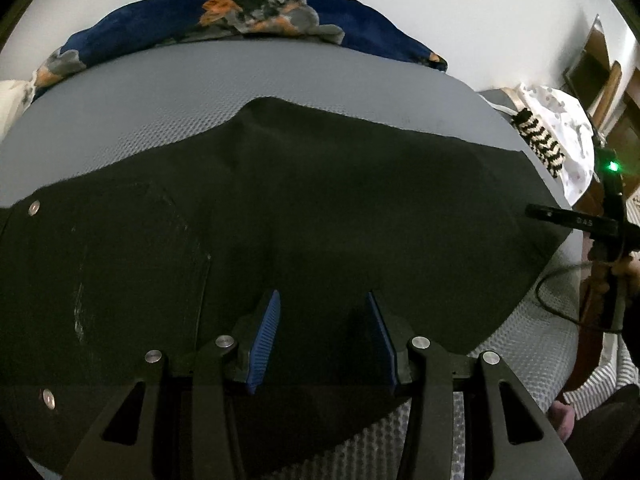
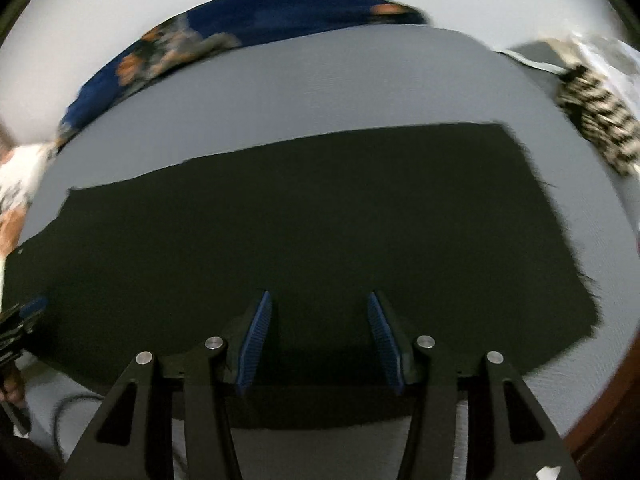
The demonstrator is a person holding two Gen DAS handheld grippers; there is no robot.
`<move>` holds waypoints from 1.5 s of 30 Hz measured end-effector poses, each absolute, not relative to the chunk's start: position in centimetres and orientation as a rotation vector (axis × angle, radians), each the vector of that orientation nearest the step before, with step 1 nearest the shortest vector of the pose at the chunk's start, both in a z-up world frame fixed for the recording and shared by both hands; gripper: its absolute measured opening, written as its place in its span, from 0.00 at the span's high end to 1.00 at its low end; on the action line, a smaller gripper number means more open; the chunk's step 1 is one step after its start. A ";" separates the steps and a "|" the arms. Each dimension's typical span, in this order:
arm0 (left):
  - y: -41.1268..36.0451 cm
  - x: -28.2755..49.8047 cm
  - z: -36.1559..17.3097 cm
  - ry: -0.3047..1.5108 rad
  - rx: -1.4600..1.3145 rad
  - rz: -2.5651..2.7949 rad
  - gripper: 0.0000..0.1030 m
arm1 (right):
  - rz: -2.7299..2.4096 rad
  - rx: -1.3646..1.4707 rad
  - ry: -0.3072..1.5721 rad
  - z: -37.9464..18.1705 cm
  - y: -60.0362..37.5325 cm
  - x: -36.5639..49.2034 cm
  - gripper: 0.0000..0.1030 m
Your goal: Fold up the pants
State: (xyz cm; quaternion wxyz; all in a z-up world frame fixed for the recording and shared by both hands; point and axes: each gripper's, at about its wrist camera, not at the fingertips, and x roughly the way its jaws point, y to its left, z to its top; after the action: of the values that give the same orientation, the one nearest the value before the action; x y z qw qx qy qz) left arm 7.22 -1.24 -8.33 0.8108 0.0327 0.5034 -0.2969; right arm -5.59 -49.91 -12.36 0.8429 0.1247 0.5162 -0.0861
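Black pants (image 1: 320, 208) lie flat on a grey bed (image 1: 160, 92), waist with metal buttons (image 1: 33, 208) at the left. My left gripper (image 1: 322, 300) is open and empty, hovering over the near edge of the pants by the seat. In the right wrist view the pants' leg part (image 2: 320, 220) spreads to a frayed hem (image 2: 560, 220) at the right. My right gripper (image 2: 320, 300) is open and empty above the near edge of the leg. The right gripper also shows at the right edge of the left wrist view (image 1: 576, 222).
A blue patterned blanket (image 1: 248, 16) lies along the bed's far side. A black-and-white striped item (image 1: 540, 144) and white cloth (image 1: 560, 120) lie at the bed's right end. A cable (image 1: 560, 292) runs over the bed near the right gripper. Wooden furniture (image 1: 600, 72) stands beyond.
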 end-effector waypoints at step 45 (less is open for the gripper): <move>-2.0 5.7 -8.4 1.074 0.108 -0.578 0.43 | 0.198 0.941 1.039 -16.7 -71.4 -4.8 0.86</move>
State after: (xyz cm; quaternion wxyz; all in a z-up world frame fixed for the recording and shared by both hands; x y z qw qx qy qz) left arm 5.69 -1.97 -8.43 0.8184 0.0509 0.5041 -0.2712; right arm -4.82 -71.36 -16.71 0.7595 0.4324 0.4774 0.0910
